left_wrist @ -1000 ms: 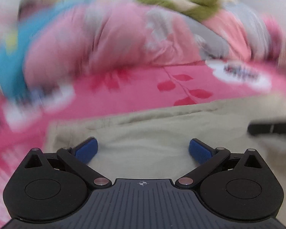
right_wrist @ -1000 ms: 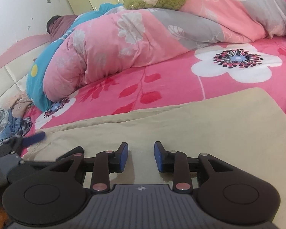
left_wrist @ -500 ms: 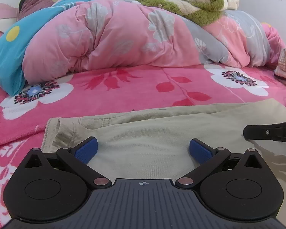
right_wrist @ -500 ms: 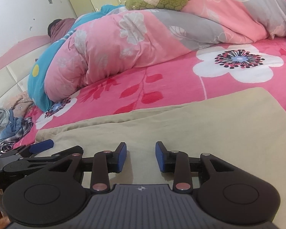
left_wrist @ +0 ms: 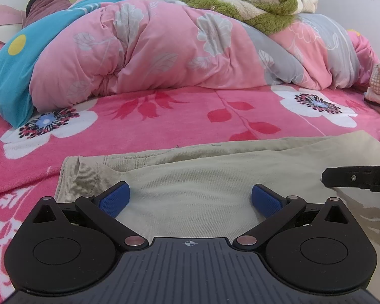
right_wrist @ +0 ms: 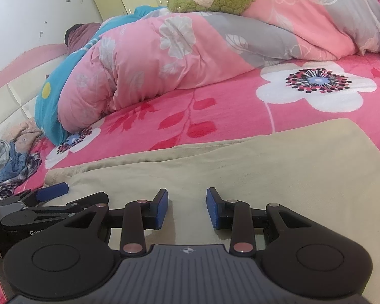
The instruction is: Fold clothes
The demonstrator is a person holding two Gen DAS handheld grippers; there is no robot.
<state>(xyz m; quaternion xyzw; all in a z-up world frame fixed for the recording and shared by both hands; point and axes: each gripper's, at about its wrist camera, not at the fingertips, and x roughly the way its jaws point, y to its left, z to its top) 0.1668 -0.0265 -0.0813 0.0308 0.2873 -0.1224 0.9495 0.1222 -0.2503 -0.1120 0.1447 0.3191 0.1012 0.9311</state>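
My left gripper (left_wrist: 190,197) hangs wide open over the waistband end of the khaki trousers (left_wrist: 215,177); my right gripper (right_wrist: 187,207) is partly open, nothing between its pads. The trousers lie flat on the pink flowered bedsheet (left_wrist: 164,116), quilt (left_wrist: 152,50) heaped beyond.

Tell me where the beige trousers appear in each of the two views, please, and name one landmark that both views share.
Left wrist view: the trousers fill the lower middle, waistband at lower left, under the open left gripper.
Right wrist view: the trousers cover the lower right and centre, under the open right gripper.
Shared landmark: the white flower on the pink bedsheet, just beyond the trousers.
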